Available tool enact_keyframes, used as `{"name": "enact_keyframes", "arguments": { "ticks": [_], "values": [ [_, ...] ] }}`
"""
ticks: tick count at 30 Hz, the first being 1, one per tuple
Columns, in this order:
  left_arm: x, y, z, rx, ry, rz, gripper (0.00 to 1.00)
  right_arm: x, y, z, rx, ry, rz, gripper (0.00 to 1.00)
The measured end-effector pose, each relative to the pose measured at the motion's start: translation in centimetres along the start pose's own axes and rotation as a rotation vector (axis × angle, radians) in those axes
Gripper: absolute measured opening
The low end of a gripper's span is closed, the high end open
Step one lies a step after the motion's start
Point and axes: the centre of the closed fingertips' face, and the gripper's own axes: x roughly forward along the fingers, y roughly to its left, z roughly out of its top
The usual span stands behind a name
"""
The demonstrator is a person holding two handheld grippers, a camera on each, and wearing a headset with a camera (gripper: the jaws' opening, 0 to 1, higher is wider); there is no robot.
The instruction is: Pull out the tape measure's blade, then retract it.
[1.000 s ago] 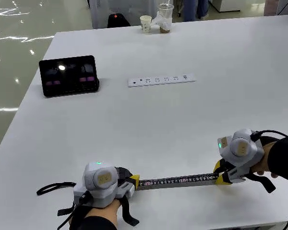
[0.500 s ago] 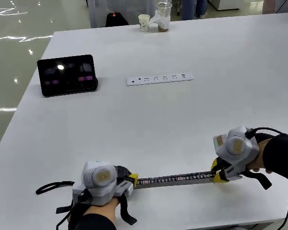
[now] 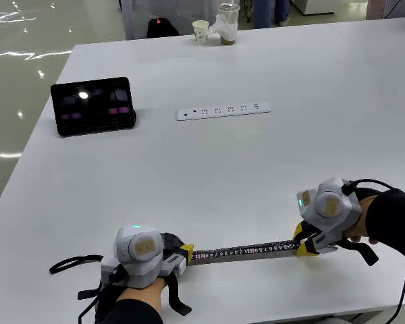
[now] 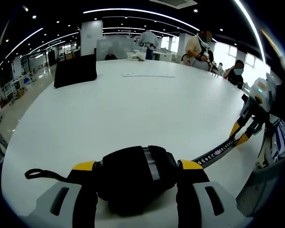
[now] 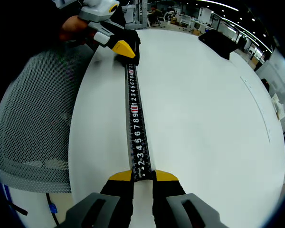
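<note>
While the blade (image 3: 243,252) of the tape measure (image 3: 173,244) lies drawn out along the near edge of the white counter (image 3: 256,162), its long axis runs almost straight from left to right in front of the person, rising a little towards the right end. It is a narrow dark strip, thin and flat, printed with pale numerals and one red mark. The numbers climb away from the right tongs (image 5: 141,176). Those yellow-tipped tongs are pinched shut on the blade's free end. At the other end the left tongs (image 4: 137,167) are clamped around the case (image 4: 133,183) — a rounded black lump with a ribbed band over its top and a black strap loop trailing off to the side. It sits low at the front left of the smooth, matt counter; whether the blade touches the top I cannot tell. Well back from all this are a dark tablet (image 3: 93,105), a long white power strip (image 3: 223,110) and cups (image 3: 200,30) at the far edge.
</note>
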Motion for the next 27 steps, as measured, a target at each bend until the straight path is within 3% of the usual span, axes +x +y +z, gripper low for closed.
{"name": "enact_keyframes", "arguments": {
  "ticks": [27],
  "values": [
    [0.0, 0.1, 0.0, -0.004, 0.004, -0.006, 0.62, 0.7, 0.1, 1.3, 0.009, 0.005, 0.018, 0.12]
  ]
}}
